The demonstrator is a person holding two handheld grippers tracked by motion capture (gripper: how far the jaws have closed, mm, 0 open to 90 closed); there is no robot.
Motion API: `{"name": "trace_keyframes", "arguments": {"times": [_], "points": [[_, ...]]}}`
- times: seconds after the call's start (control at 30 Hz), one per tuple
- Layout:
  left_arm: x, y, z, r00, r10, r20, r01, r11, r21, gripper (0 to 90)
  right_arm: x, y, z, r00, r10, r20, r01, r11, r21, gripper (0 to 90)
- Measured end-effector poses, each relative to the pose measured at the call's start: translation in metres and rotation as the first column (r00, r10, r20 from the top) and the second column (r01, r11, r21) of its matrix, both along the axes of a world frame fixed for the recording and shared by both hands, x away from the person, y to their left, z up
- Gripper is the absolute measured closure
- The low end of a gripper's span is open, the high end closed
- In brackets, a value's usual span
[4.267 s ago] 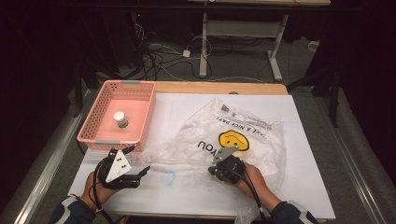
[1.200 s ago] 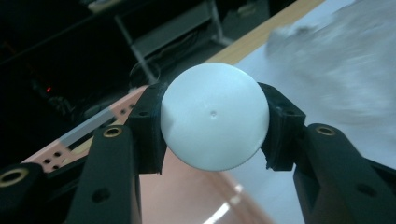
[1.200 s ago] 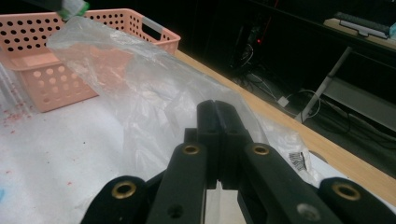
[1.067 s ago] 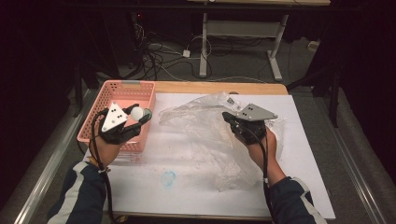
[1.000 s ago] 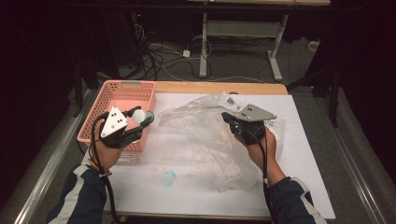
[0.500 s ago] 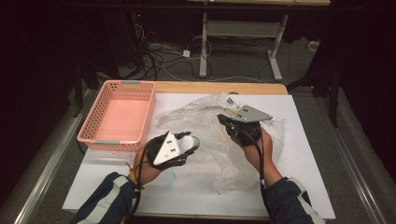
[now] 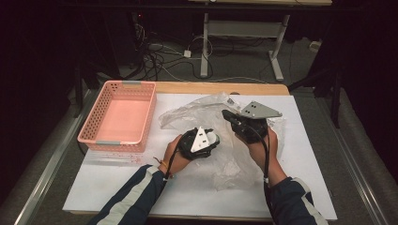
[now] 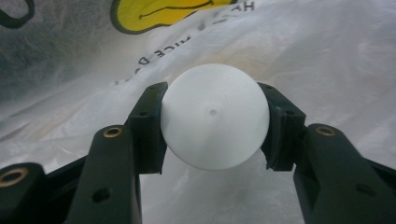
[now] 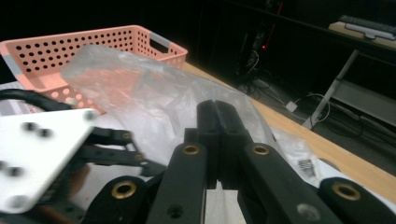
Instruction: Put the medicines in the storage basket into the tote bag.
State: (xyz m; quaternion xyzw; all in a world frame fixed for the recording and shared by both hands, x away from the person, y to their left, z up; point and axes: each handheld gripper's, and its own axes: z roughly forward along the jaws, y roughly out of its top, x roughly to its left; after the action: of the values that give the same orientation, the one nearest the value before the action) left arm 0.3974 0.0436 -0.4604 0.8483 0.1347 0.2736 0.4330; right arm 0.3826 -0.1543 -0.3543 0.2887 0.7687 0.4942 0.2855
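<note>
A white round object (image 8: 214,116) sits between the pads of my left gripper (image 8: 215,128), which is shut on it. In the high view that left gripper (image 7: 211,141) holds the white object (image 7: 214,137) low at the crumpled clear plastic bag (image 7: 187,115), mid-table. The bag (image 8: 303,56) carries a yellow smiley print (image 8: 163,11). My right gripper (image 7: 227,114) is just to the right, raised, and shut on a fold of the bag. In the right gripper view its jaws (image 9: 217,112) press together, with bag film (image 9: 140,88) rising behind them.
A pink perforated basket (image 7: 94,126) stands at the table's left, with nothing inside it. A white sheet (image 7: 117,187) covers the wooden table (image 7: 187,87). Cables and desk legs lie on the floor beyond the far edge.
My left gripper has carried the white object from above the pink basket rightward and down to the bag. The right gripper has kept its place, still holding the bag up.
</note>
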Motion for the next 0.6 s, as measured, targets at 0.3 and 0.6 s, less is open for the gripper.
{"name": "trace_keyframes", "arguments": {"times": [0.3,0.6], "points": [[0.019,-0.021,-0.013,0.9951,0.098,-0.01,-0.098,0.9947,0.031,47.3,0.004,0.002,-0.006,0.9998,0.001,-0.02,-0.001,1.0,-0.011,90.0],[0.004,-0.014,0.002,0.9947,0.102,0.014,-0.102,0.9948,0.005,27.2,0.008,-0.001,-0.01,0.9992,-0.009,-0.039,0.008,1.0,-0.02,90.0]]}}
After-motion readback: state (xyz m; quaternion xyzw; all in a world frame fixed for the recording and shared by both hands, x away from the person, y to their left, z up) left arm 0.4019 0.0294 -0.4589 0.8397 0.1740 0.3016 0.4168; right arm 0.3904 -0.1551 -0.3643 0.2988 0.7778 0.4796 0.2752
